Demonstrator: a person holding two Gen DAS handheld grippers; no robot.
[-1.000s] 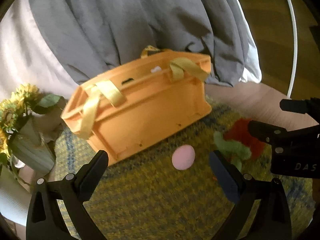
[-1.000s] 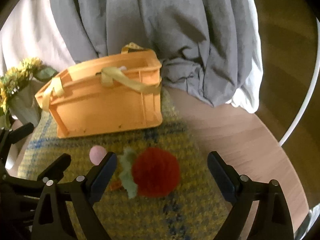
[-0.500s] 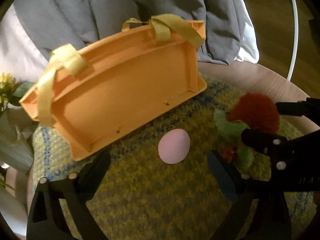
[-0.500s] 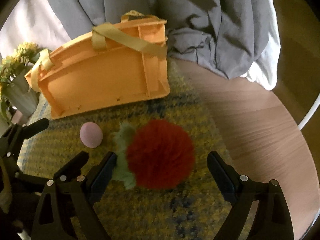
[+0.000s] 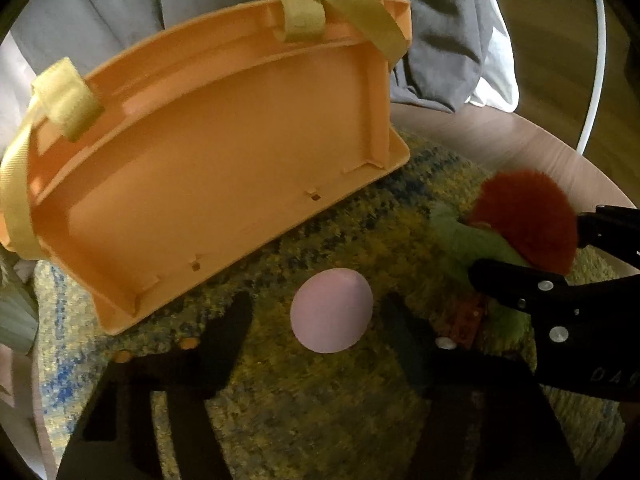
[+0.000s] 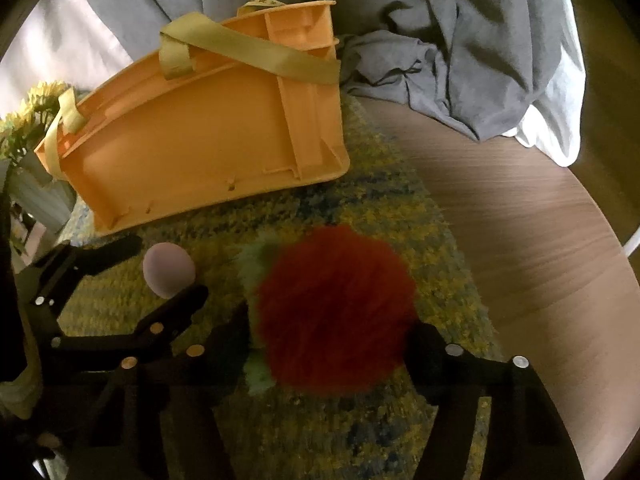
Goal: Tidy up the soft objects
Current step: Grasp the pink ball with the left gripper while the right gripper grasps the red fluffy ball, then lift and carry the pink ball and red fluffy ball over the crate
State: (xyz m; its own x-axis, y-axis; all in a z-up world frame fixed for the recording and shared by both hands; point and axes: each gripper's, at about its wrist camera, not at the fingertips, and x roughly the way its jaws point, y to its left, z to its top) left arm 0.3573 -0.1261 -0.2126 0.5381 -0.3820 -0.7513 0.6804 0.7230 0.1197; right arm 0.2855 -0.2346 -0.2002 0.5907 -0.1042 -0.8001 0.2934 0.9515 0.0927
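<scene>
Pink ball [image 5: 331,310] soft, light | left gripper [image 5: 316,320] closing around it, untouched | red pompom [image 6: 334,316] at 3 o'clock, right gripper [image 6: 324,340] closing on fluff

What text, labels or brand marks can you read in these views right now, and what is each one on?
"DAS": pale letters on the black body of the right hand-held gripper, low at the right edge of the left wrist view; the word runs out of frame, so it may be cut off.
Orange basket: no readable label.
Dark marks on its far yellow strap: too small to read.
</scene>
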